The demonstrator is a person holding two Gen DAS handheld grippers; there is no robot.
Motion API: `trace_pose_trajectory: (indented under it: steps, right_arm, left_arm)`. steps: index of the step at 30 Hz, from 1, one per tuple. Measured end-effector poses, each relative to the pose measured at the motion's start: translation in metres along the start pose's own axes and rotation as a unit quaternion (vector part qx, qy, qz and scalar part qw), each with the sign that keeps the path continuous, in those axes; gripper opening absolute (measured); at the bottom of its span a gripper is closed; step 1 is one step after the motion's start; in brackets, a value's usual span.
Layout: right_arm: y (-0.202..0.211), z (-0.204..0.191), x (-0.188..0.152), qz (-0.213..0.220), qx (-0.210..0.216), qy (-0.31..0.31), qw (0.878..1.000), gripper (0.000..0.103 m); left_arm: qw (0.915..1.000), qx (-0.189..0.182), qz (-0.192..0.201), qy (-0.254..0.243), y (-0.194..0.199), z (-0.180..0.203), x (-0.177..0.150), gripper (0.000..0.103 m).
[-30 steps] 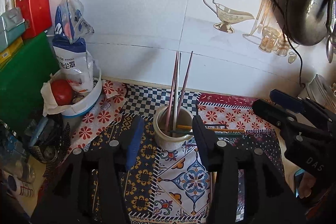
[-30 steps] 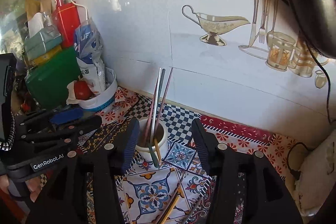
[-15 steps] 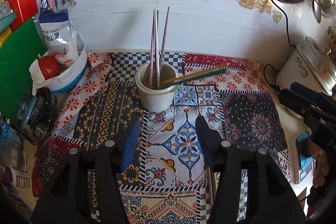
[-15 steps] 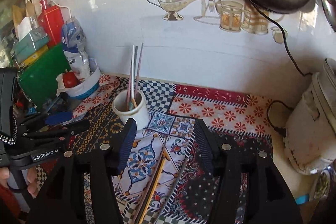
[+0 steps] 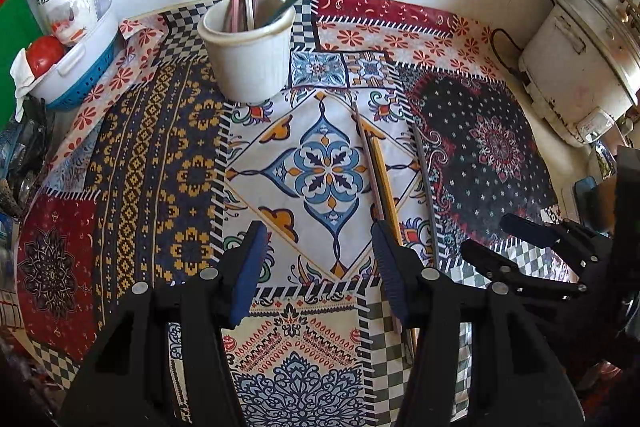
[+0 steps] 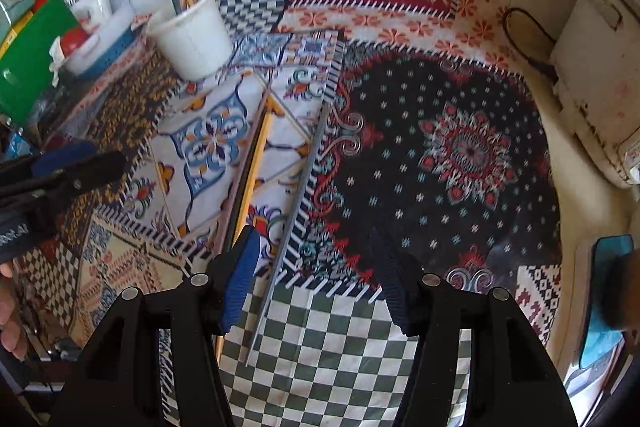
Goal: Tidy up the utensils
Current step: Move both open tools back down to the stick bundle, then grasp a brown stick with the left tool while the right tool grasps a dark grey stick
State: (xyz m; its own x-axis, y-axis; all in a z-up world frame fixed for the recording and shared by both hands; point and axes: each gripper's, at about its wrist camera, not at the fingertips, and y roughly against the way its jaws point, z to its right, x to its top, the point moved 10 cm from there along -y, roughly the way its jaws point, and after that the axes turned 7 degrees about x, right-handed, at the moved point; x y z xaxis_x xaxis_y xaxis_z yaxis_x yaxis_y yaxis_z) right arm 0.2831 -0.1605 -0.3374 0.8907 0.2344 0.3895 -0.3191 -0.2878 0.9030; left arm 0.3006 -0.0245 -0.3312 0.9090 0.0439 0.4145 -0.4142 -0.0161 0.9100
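Both tongs hang spread and empty over the patterned worktop. Loose chopsticks lie by the right tongs at 11 o'clock; the cup sits at 12 from the left tongs.

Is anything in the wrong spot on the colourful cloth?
Yes. A yellow chopstick and a grey chopstick lie loose on the patterned cloth, while the other sticks stand in the white cup by the wall. A darker stick seems to lie beside the yellow one.
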Motion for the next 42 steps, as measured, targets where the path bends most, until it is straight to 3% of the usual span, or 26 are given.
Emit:
trace_pose_trajectory:
  steps: [6, 9, 11, 16, 22, 25, 33, 42]
  right_arm:
    - [-0.030, -0.005, -0.018, -0.037, 0.008, 0.006, 0.999, 0.053]
    - [-0.036, -0.003, -0.021, -0.042, 0.000, 0.017, 0.999, 0.053]
    - [-0.036, 0.001, -0.023, -0.041, -0.009, 0.024, 0.999, 0.049]
    - [-0.028, 0.017, -0.028, -0.035, -0.017, 0.036, 0.999, 0.035]
    - [-0.018, 0.048, -0.030, -0.034, -0.028, 0.002, 0.999, 0.023]
    - [-0.014, 0.057, -0.031, -0.041, -0.015, -0.013, 0.999, 0.023]
    - [-0.023, 0.054, -0.017, -0.051, 0.010, -0.006, 0.999, 0.023]
    - [-0.046, 0.037, 0.016, -0.054, 0.035, 0.019, 0.998, 0.023]
  left_arm:
    - [0.9997, -0.009, -0.023, -0.006, -0.012, 0.003, -0.017, 0.053]
    - [0.9992, -0.013, -0.034, -0.017, -0.020, 0.010, -0.021, 0.043]
    - [0.9987, -0.015, -0.040, -0.026, -0.026, 0.016, -0.022, 0.035]
    - [0.9973, -0.026, -0.055, -0.041, -0.039, 0.034, -0.022, 0.029]
    - [0.9951, -0.045, -0.073, -0.049, -0.056, 0.053, -0.022, 0.022]
    - [0.9934, -0.058, -0.089, -0.043, -0.065, 0.058, -0.023, 0.016]
    - [0.9908, -0.088, -0.103, -0.003, -0.075, 0.054, -0.020, 0.012]
    - [0.9941, -0.048, -0.097, -0.004, -0.078, 0.032, -0.010, 0.012]
